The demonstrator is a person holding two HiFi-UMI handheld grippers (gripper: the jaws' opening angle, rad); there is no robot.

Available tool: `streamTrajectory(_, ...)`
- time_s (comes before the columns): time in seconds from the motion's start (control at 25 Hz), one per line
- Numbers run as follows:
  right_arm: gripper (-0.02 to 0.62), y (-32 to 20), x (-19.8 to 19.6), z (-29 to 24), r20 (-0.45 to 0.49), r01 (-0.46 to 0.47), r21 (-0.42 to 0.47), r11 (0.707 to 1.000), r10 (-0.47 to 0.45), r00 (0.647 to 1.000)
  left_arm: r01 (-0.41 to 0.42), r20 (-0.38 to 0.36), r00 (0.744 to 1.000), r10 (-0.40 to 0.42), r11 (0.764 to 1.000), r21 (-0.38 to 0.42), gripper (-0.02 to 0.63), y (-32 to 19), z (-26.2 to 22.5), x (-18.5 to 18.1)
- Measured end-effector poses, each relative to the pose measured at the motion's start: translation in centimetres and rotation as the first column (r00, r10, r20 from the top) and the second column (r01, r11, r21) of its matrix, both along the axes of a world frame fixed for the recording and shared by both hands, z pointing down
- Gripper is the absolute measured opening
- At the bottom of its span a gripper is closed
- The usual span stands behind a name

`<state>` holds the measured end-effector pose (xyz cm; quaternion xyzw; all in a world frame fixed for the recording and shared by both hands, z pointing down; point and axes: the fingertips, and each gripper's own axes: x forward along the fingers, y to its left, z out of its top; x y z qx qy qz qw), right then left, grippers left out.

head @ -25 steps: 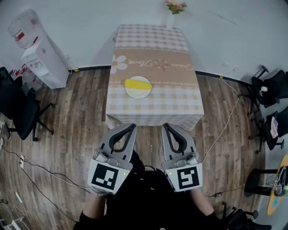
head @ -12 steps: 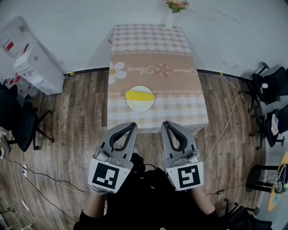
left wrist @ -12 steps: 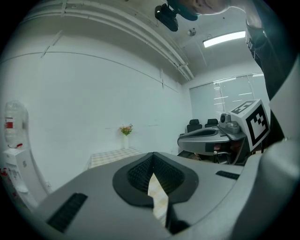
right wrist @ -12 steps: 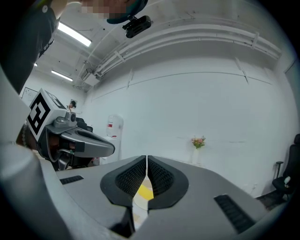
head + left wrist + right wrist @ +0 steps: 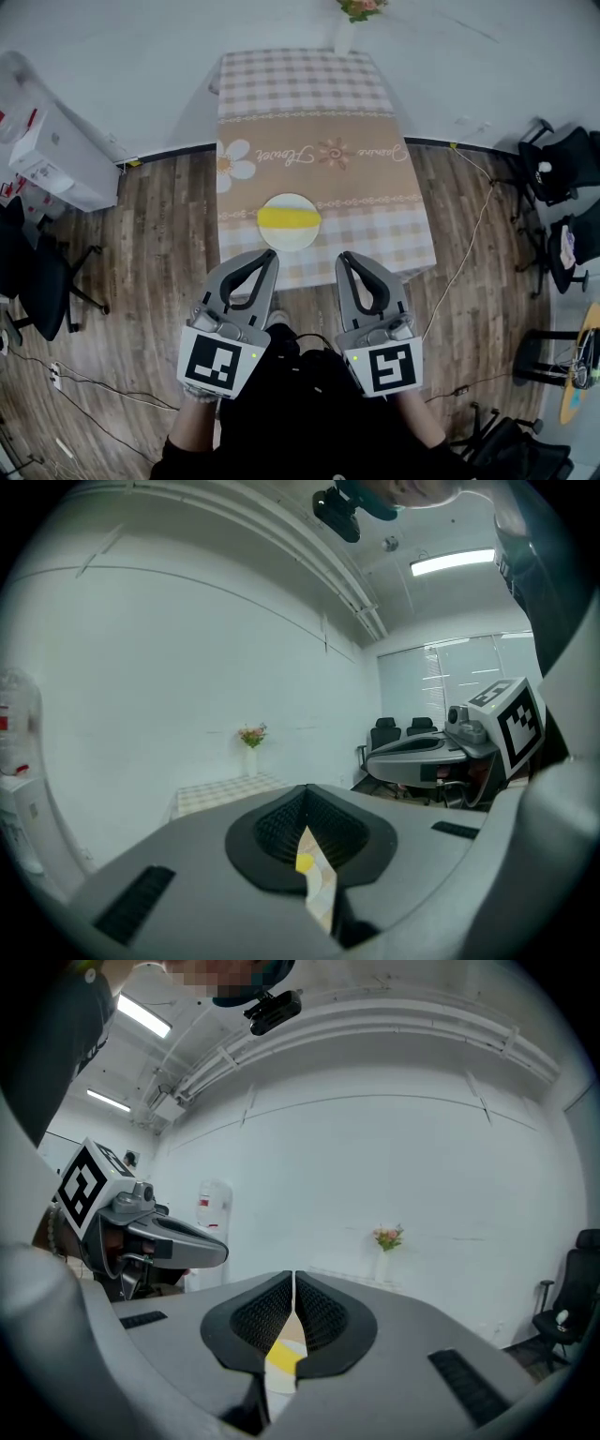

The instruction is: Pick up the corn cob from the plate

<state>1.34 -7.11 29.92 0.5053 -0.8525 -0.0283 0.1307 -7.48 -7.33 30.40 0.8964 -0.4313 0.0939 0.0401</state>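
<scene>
A yellow corn cob [image 5: 288,219] lies across a white plate [image 5: 289,237] near the front edge of a checked table [image 5: 319,141]. My left gripper [image 5: 264,258] is shut and empty, held short of the table's front edge, below and left of the plate. Beside it my right gripper [image 5: 348,260] is also shut with nothing in it, below and right of the plate. Through the closed jaws, the corn cob [image 5: 305,862] shows as a yellow speck in the left gripper view, and the corn cob [image 5: 282,1355] on its plate shows in the right gripper view.
A vase of flowers [image 5: 349,13] stands at the table's far end against the white wall. A white water dispenser [image 5: 52,155] is at the left. Black office chairs [image 5: 553,178] stand at the right and one [image 5: 28,281] at the left. Cables [image 5: 469,244] run over the wooden floor.
Both grippers have moved forward toward the table, staying shut. The table and plate now sit closer, and the plate lies just ahead of the fingertips.
</scene>
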Motion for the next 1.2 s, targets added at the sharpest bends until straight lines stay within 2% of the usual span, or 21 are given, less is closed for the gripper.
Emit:
streamTrajectory(0.48,0.045,-2.8,-1.5,0.6,-0.026,-0.02,0.001,1.0,0.02,0.999,-0.025,-0.01,1.0,0.025,1.0,0.007,0.012,-3.2,0.9,-1.5)
streamTrajectory(0.84,0.046,-2.7,-1.6,0.1,-0.038,-0.024,0.011,1.0,0.025,0.999,-0.003,-0.026,1.0,0.004,1.0,0.019,0.012,-3.5,0.7,-2.2)
streamTrajectory(1.2,0.046,-4.1,-1.0,0.2,-0.025,-0.004,0.013,1.0,0.004,1.0,0.023,-0.001,1.0,-0.023,0.999,0.024,0.012,-4.7,0.6,-2.0)
